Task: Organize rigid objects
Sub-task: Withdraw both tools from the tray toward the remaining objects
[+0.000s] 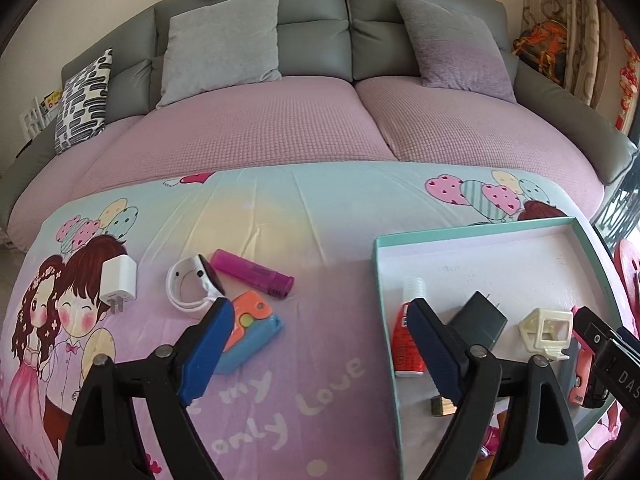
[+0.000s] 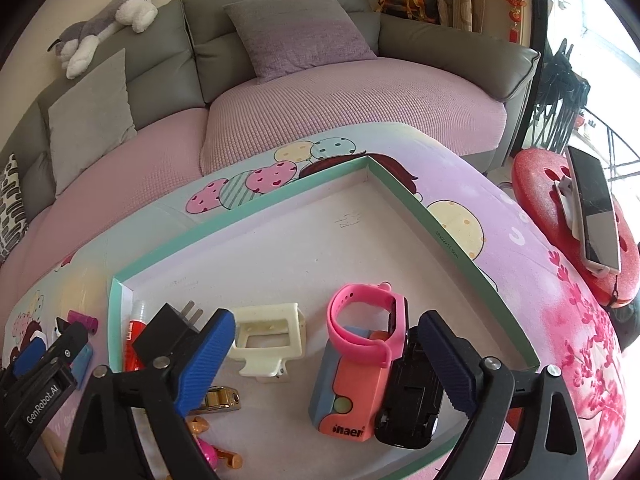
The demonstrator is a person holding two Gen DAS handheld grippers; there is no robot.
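Observation:
My left gripper (image 1: 318, 312) is open over the cartoon tablecloth, with nothing between its fingers. To its left lie an orange and blue case (image 1: 250, 332), a white watch (image 1: 192, 284), a magenta lighter (image 1: 252, 274) and a white charger (image 1: 119, 282). The green-rimmed tray (image 1: 472, 228) on the right holds a red glue tube (image 1: 406, 340), a black charger (image 1: 478, 318) and a cream clip (image 1: 546, 330). My right gripper (image 2: 326, 320) is open above the tray (image 2: 240, 220). A pink watch (image 2: 360, 320), a pink case (image 2: 348, 392) and a black toy car (image 2: 412, 396) lie beneath it, untouched.
A gold item (image 2: 222, 396) and small pink and orange pieces lie at the tray's near edge. A grey sofa (image 1: 312, 40) with cushions stands behind the table. At the right, a red stool (image 2: 536, 184) carries a phone (image 2: 592, 216). The tray's far half is bare.

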